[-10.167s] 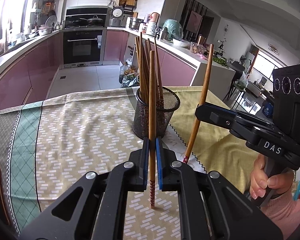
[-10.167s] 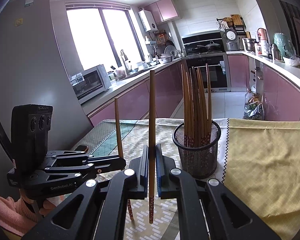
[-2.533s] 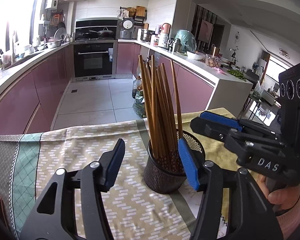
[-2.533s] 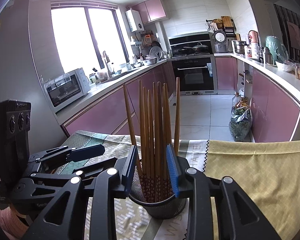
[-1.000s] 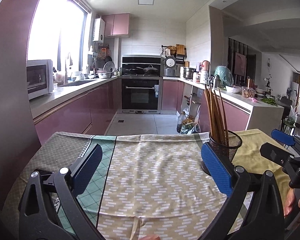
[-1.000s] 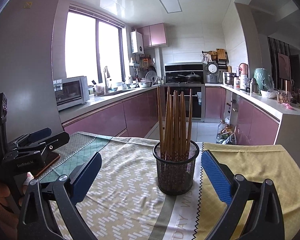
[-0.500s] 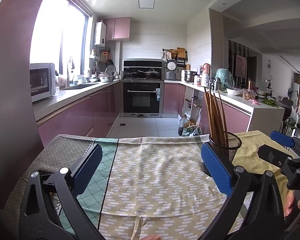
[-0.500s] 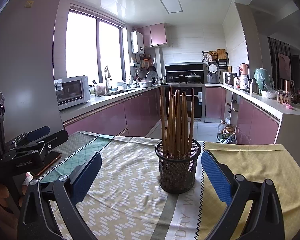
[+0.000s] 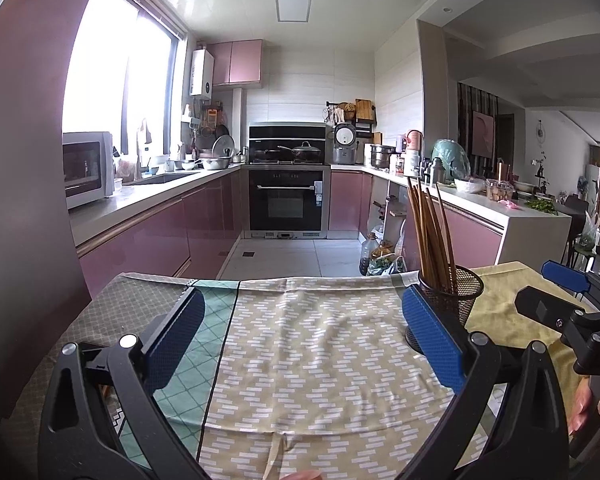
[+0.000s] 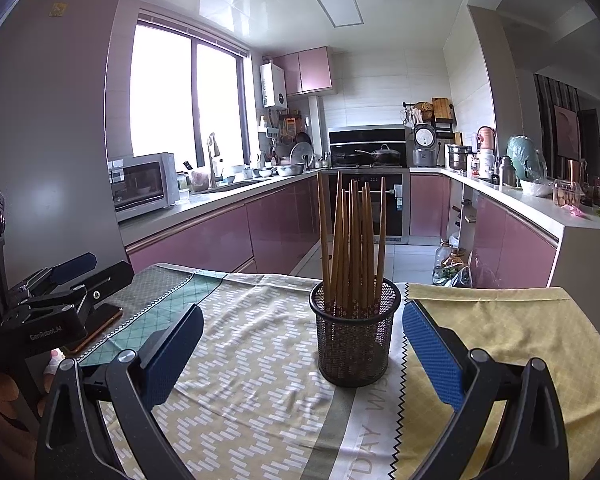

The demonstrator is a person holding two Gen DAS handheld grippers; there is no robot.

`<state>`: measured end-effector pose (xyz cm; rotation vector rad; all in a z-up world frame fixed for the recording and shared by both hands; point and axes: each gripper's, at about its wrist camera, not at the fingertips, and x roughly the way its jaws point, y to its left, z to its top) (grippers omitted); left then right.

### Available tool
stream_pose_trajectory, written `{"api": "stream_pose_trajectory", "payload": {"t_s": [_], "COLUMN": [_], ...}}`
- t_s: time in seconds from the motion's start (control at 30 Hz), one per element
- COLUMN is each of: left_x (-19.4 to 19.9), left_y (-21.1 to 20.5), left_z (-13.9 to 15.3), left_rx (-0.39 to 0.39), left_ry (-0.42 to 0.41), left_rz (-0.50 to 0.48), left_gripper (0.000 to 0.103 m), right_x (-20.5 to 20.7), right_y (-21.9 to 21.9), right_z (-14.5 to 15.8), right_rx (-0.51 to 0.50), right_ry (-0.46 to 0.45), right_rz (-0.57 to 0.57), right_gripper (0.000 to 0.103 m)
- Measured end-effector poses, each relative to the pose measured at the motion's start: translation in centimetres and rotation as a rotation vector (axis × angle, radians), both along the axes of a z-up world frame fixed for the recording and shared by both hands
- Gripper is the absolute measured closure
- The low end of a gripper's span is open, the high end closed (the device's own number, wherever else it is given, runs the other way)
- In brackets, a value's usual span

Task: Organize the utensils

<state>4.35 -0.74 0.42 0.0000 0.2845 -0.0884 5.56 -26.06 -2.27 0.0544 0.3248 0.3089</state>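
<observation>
Both chopsticks gone from grippers; left gripper, right gripper released, empty. Brown wooden chopsticks all in black mesh cup; task looks complete.

Left gripper spread wide over patterned cloth, holding nothing. Chopsticks upright in mesh cup, just behind the right pad. Right gripper at the far right edge over yellow cloth, fingers wrapped on its handle.
</observation>
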Motion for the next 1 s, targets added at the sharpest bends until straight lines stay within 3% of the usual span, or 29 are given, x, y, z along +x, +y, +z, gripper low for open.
{"api": "stream_pose_trajectory", "payload": {"t_s": [1.0], "left_x": [-0.02], "left_y": [-0.09], "left_z": [-0.18], "left_rx": [-0.001], "left_ry": [-0.012], "left_rz": [0.002], "left_gripper": [0.006], "right_x": [-0.12], "right_y": [-0.19], "right_z": [0.23], "right_rx": [0.007], "right_ry": [-0.014], "right_rz": [-0.007], "right_gripper": [0.006]}}
